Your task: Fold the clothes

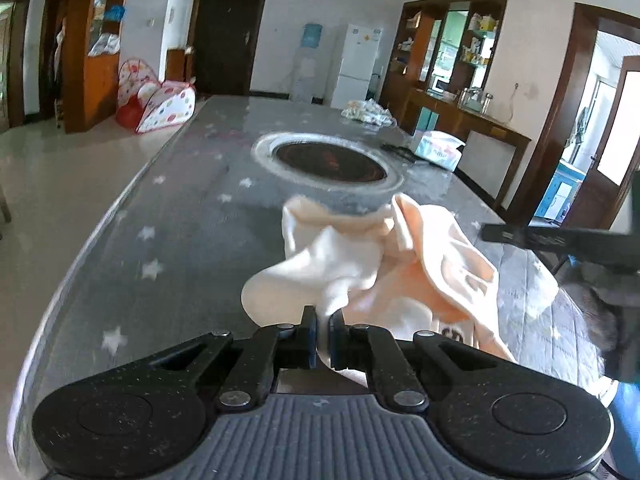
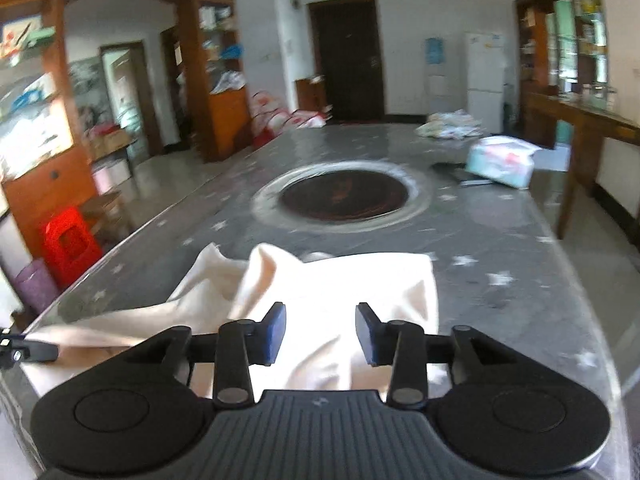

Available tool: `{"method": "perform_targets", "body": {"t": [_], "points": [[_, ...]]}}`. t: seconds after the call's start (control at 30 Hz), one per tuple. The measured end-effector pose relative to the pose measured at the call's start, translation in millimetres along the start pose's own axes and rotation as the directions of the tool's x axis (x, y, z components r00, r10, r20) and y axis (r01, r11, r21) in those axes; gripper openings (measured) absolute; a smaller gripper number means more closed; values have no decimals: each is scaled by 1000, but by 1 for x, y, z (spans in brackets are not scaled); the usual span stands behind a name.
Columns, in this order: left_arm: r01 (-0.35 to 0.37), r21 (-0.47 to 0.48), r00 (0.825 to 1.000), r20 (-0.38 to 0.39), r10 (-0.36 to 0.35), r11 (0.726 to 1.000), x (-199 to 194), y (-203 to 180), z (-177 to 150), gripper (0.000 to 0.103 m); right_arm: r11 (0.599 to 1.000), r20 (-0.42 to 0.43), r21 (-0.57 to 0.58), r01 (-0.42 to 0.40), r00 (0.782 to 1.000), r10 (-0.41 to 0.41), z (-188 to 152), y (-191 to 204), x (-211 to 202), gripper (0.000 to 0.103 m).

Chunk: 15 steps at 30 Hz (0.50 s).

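garment point(image 2: 320, 300): pale peach/cream, plain | table point(image 1: 180, 216): grey w/ white stars, dark round inset point(image 1: 332, 162) silver-rimmed | gripper pads point(image 2: 276, 332): blue, frames black | stool point(image 2: 70, 246): red | fridge point(image 1: 356, 66): white

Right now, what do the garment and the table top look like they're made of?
Garment: soft, matte peach knit, probably cotton; it drapes and bunches where the left gripper pinches it. Table top: grey, starred, glossy surface with window glare, possibly glass or clear plastic over a printed cloth.
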<state>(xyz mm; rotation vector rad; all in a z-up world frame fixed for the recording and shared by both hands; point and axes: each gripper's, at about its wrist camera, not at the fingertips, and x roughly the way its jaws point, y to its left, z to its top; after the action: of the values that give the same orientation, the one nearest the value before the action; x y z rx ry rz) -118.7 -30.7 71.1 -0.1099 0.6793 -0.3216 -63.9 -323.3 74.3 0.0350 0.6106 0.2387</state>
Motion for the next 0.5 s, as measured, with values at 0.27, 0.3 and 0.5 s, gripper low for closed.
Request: {"method": "perform_targets", "body": {"t": [0.27,0.3,0.5], "points": [[-28,-44,999,-47,26,999,-2,14,-17,7,998,-90,0,-60,994,60,8,26,70,45],[-29,-47,998,-52,27,998,-2,15,-18,7,998,-102,1,-65,993,64,9,28,77,45],[-33,-53,996,-88,29,998,0,17,-28,10,993,-108,21,-118,987,120,8,42,77,55]]}}
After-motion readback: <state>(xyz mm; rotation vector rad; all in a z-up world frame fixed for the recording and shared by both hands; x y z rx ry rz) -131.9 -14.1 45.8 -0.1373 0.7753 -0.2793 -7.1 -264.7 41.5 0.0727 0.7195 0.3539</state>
